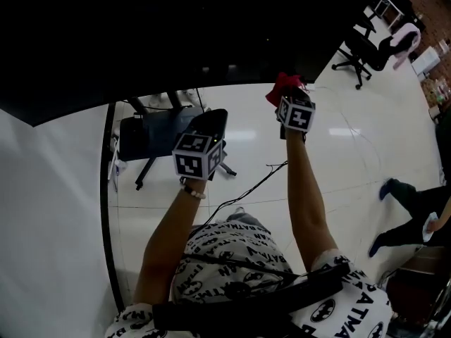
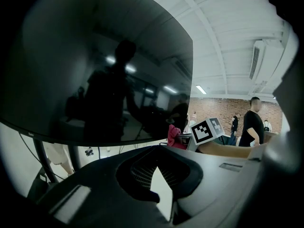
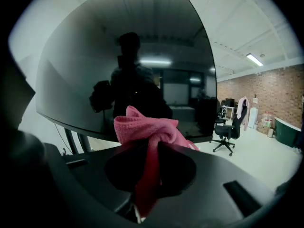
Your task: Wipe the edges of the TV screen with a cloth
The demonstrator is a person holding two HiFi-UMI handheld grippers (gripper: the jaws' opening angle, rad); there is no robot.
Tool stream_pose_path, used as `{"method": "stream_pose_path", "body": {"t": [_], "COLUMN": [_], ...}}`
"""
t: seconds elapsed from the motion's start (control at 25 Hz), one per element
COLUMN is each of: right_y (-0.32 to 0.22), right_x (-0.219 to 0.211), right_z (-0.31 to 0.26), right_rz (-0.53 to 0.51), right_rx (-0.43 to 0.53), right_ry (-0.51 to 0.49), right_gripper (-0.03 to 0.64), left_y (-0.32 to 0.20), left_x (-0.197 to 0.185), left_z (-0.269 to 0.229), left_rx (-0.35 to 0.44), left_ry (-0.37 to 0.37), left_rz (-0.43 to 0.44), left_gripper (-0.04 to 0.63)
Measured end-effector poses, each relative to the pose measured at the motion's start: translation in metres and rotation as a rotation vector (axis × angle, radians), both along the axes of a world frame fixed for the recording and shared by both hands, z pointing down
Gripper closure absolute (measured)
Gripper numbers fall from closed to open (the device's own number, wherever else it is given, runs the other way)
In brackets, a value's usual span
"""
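Head view cuts off most of the TV screen (image 1: 176,34), a dark mass across the top of the frame with only its lower edge showing. At upper centre the right gripper (image 1: 287,94) is clamped on a pink cloth (image 1: 284,83), held up by that edge; whether they touch is unclear. Lower, at centre, the left gripper (image 1: 215,118) has its jaws slightly apart and holds nothing.
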State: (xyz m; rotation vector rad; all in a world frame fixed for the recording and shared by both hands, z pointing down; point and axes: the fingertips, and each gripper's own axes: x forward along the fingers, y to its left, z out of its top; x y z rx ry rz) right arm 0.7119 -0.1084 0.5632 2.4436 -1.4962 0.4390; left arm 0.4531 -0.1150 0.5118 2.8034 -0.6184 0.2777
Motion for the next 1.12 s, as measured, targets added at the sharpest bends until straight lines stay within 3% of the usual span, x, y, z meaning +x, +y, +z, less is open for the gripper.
{"method": "stream_pose_path", "body": {"t": [0.24, 0.52, 0.8, 1.12], "right_y": [-0.005, 0.007, 0.013, 0.001], "right_x": [-0.046, -0.151, -0.226, -0.288], "right_z": [-0.001, -0.038, -0.054, -0.05], "right_rz": [-0.028, -0.22, -0.326, -0.405], "right_rx": [0.002, 0.095, 0.164, 0.141], "right_ry": [-0.016, -0.014, -0.176, -0.172], "right_gripper": [0.561, 0.561, 0.561, 0.561], "left_y": [-0.017, -0.045, -0.055, -0.07], "left_x": [-0.047, -0.108, -0.157, -0.194], "left_z": [-0.005, -0.002, 0.002, 0.014], "left_rx": [0.006, -0.02, -0.037, -0.066], "left_ry": [0.006, 0.013, 0.023, 0.028], "left_rz": [-0.031, -0.085, -0.131, -0.188], "left_gripper": [0.591, 0.59, 0.59, 0.589]}}
